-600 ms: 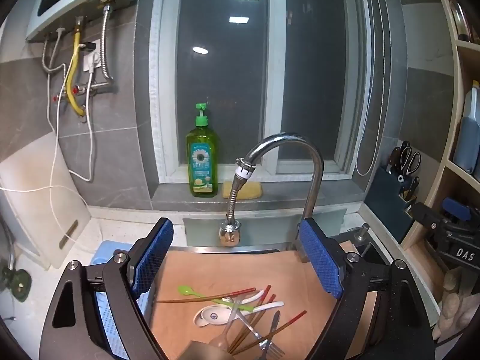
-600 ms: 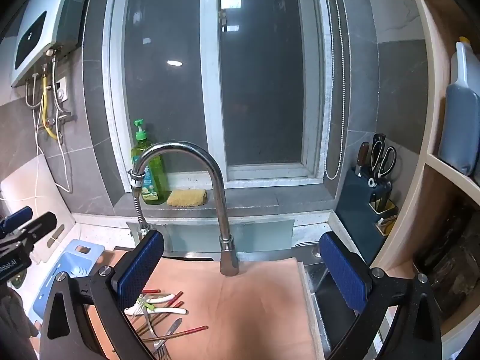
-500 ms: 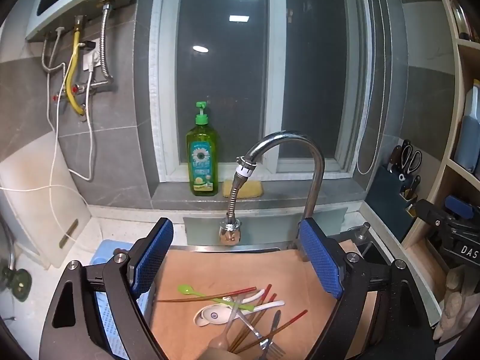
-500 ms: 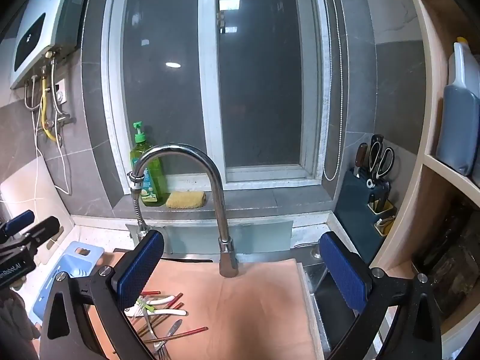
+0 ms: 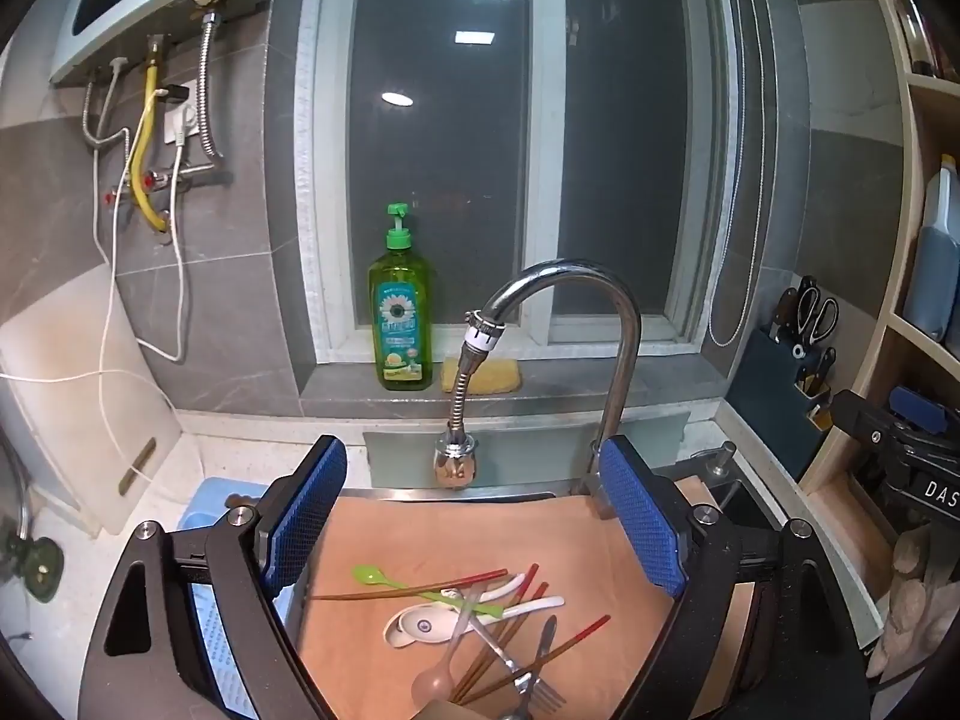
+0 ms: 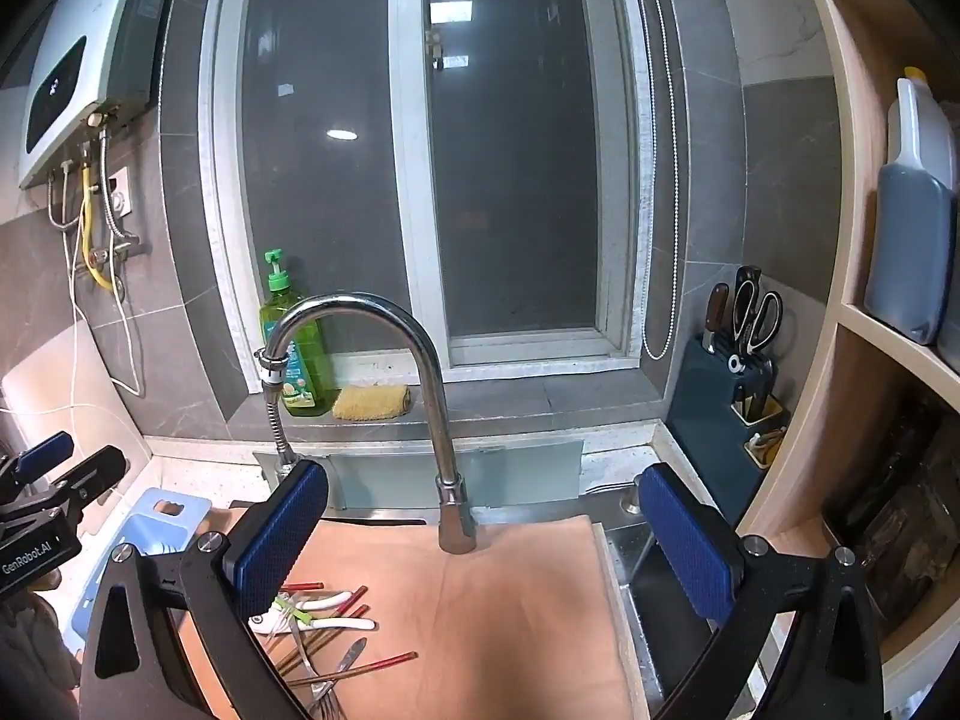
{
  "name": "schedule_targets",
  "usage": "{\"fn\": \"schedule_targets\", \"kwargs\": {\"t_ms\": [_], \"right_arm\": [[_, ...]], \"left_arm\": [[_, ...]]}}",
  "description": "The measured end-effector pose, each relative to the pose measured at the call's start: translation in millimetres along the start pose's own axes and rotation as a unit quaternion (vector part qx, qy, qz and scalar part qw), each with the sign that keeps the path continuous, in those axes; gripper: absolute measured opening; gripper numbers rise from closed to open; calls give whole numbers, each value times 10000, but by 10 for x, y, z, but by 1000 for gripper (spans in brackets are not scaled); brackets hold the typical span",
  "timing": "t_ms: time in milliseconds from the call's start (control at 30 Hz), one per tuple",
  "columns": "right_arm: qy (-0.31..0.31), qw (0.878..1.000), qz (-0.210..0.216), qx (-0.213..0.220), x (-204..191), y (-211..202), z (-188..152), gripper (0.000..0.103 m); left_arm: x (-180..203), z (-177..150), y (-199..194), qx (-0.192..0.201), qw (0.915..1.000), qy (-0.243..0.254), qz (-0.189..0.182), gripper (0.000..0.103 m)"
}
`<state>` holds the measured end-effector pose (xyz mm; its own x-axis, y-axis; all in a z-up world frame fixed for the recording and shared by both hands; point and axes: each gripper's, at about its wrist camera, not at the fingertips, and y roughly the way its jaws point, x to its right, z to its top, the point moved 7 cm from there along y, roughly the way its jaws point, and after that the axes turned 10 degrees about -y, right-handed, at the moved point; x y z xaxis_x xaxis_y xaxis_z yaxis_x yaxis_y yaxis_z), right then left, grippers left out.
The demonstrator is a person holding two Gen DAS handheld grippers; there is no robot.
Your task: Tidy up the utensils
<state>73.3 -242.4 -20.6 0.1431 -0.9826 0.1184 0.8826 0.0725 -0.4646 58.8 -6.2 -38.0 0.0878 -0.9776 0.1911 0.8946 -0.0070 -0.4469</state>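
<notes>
Hovering unchanged vs before, L gripper (image 5: 471,522) & R gripper (image 6: 480,537) (both spread, empty) over utensils (image 5: 480,618).

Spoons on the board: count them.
4: green spoon, white ceramic spoon, white spoon beside it, pinkish spoon nearest. More may hide under the chopsticks.
</notes>
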Motion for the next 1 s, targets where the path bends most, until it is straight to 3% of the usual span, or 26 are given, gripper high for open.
{"fn": "schedule_targets", "kwargs": {"t_ms": [1000], "right_arm": [[66,9999,-63,47,78,-37,20,102]], "left_arm": [[90,24,-24,3,9999,132,-10,87]]}}
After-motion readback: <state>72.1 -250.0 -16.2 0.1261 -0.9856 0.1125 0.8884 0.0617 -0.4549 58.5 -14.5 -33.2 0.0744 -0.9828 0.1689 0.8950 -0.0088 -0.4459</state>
